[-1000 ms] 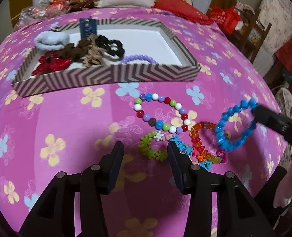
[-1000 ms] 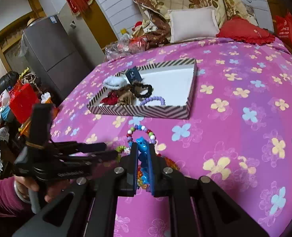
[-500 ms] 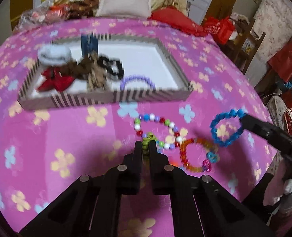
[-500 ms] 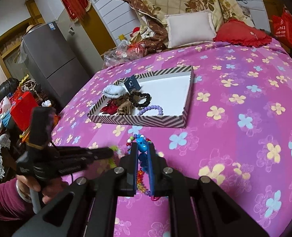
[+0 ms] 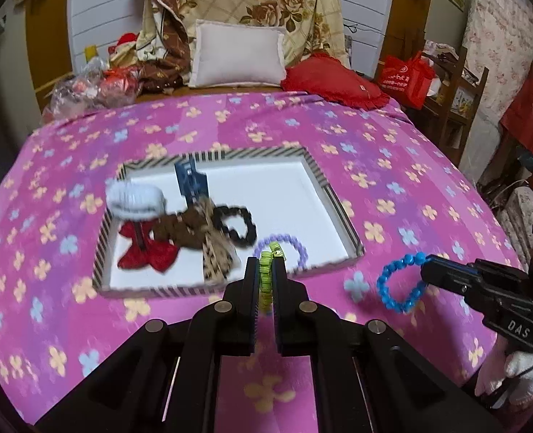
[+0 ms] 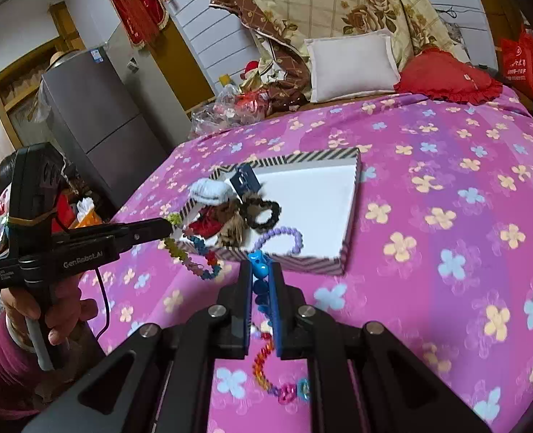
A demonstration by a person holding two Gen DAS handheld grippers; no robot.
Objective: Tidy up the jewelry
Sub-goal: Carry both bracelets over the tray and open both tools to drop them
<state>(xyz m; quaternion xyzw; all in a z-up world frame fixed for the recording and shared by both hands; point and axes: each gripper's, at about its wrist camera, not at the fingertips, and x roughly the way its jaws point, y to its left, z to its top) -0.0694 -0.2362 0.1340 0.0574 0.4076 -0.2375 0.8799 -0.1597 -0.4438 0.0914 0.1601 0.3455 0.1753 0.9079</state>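
Note:
My left gripper (image 5: 265, 265) is shut on a green-and-blue flower bracelet (image 5: 265, 274), lifted near the front edge of the striped tray (image 5: 338, 209). In the right wrist view the bracelet (image 6: 190, 252) hangs from the left gripper (image 6: 170, 225). My right gripper (image 6: 260, 270) is shut on a blue bead bracelet (image 6: 258, 269), which hangs in the air (image 5: 398, 281) right of the tray (image 6: 351, 195). The tray holds hair ties, a red bow (image 5: 145, 249) and a purple bead bracelet (image 5: 295, 243). An orange bead bracelet (image 6: 266, 371) lies on the bedspread under the right gripper.
The pink flowered bedspread (image 5: 393, 151) covers the bed. A white pillow (image 5: 237, 54) and a red cushion (image 5: 335, 83) lie at the head. A grey fridge (image 6: 96, 122) stands left of the bed; a red bag (image 5: 407, 79) and shelves stand to the right.
My left gripper closed on the green flower bracelet and lifted it toward the tray. My right gripper rose with the blue bracelet. Both cameras now sit higher above the bed.

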